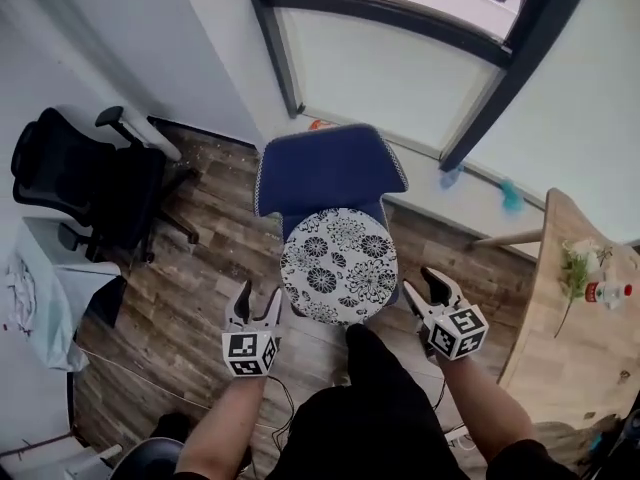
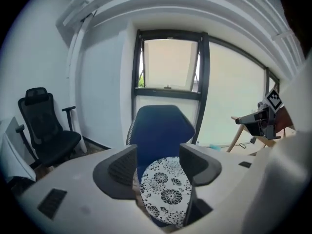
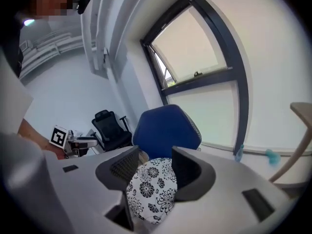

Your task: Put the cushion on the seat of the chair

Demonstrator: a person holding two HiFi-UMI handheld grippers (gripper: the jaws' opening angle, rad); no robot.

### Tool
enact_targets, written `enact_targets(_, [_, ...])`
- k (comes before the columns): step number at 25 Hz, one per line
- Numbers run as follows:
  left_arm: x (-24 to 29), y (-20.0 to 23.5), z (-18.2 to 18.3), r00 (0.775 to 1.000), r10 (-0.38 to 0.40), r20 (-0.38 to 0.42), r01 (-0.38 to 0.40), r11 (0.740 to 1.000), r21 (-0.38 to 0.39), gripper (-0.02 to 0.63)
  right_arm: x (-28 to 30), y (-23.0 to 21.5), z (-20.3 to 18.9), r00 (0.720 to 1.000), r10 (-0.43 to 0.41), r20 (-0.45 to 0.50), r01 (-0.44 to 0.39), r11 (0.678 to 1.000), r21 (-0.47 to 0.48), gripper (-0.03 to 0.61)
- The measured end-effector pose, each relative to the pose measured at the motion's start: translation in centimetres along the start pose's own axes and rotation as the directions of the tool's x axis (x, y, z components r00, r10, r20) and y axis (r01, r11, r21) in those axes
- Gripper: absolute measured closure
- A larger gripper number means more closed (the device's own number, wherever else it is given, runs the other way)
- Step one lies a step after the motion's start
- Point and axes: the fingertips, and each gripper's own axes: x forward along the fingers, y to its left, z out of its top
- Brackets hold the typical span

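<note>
A round white cushion with black flowers [image 1: 338, 265] lies on the seat of the blue chair [image 1: 330, 168], whose backrest stands behind it toward the window. My left gripper [image 1: 256, 306] hangs open just left of the cushion's near edge. On the other side my right gripper [image 1: 425, 288] is also open, a little apart from the cushion. In the left gripper view the cushion [image 2: 168, 191] shows through the gap of the left gripper [image 2: 158, 168]. The right gripper view frames the cushion [image 3: 148, 189] the same way between the spread jaws of the right gripper [image 3: 155, 172]. Neither holds anything.
A black office chair [image 1: 90, 183] stands at the left by the wall. A wooden table [image 1: 565, 318] with a small bottle [image 1: 608, 291] and a plant fills the right. The person's dark leg [image 1: 375, 388] is close before the chair. Cables lie on the wood floor [image 1: 190, 298].
</note>
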Motion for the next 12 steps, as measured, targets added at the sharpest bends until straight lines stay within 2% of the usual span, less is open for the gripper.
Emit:
enact_targets(4, [-3.1,-1.9,4.4,0.996,-0.045,0.073,0.042,0.999,0.035,0.348,-2.9,1.5,3.4,0.998,0.012,0.062,-0.013,1.0,0.02,0.353])
enact_targets(6, [-4.7,-2.4,5.7,0.994,-0.054,0.094,0.051,0.998,0.036,0.347,-4.3,2.4,4.5,0.997,0.02,0.08,-0.021,1.0,0.014,0.378])
enact_targets(8, [-6.1,-2.6,6.7,0.994,-0.043,0.097,0.041,0.999,0.028,0.348,-5.4,3.5,5.5,0.995,0.032,0.098,-0.032,0.999,0.005,0.412])
enact_targets(12, [-8.5,-3.1,8.9,0.994,0.003,0.105,-0.006,1.0,0.03,0.353,-7.3,6.6,7.4,0.987,0.082,0.136,-0.085,0.996,0.013,0.42])
